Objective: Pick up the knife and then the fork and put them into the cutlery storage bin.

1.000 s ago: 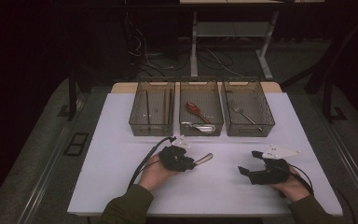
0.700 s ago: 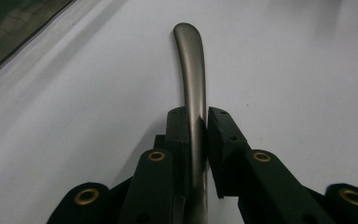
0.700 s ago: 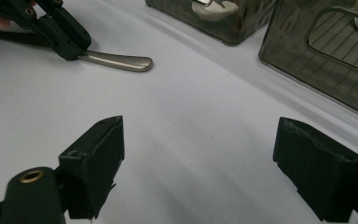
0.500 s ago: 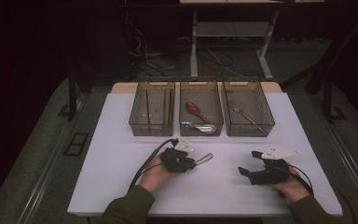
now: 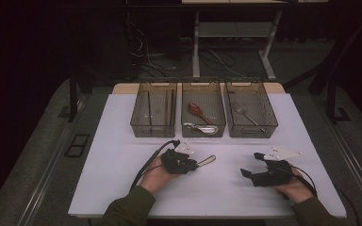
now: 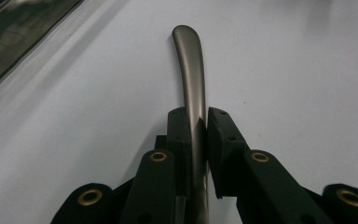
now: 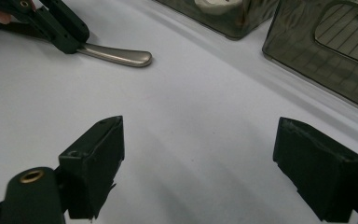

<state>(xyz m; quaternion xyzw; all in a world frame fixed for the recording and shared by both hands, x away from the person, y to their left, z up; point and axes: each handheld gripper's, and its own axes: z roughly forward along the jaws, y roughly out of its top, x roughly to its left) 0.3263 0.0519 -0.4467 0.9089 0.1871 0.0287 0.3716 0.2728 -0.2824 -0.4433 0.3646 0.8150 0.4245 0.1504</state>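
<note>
High view: gripped, apparently not yet lifted, metal utensil (image 5: 207,160) on the white table (image 5: 122,155), short of the three bins (image 5: 202,129); left gripper view: left gripper (image 6: 196,119) just closed tight on its handle; right gripper view: right gripper (image 7: 198,158) wide, empty; binning seemingly ahead.

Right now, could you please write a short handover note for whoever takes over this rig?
Left gripper: fingers just closed on the metal utensil handle, low over the white table.
Right gripper: open, empty, over the table.
Three bins: left bin, middle bin with a red spoon and a metal utensil, right bin with a fork.
Left: bin the held utensil, probably.
</note>
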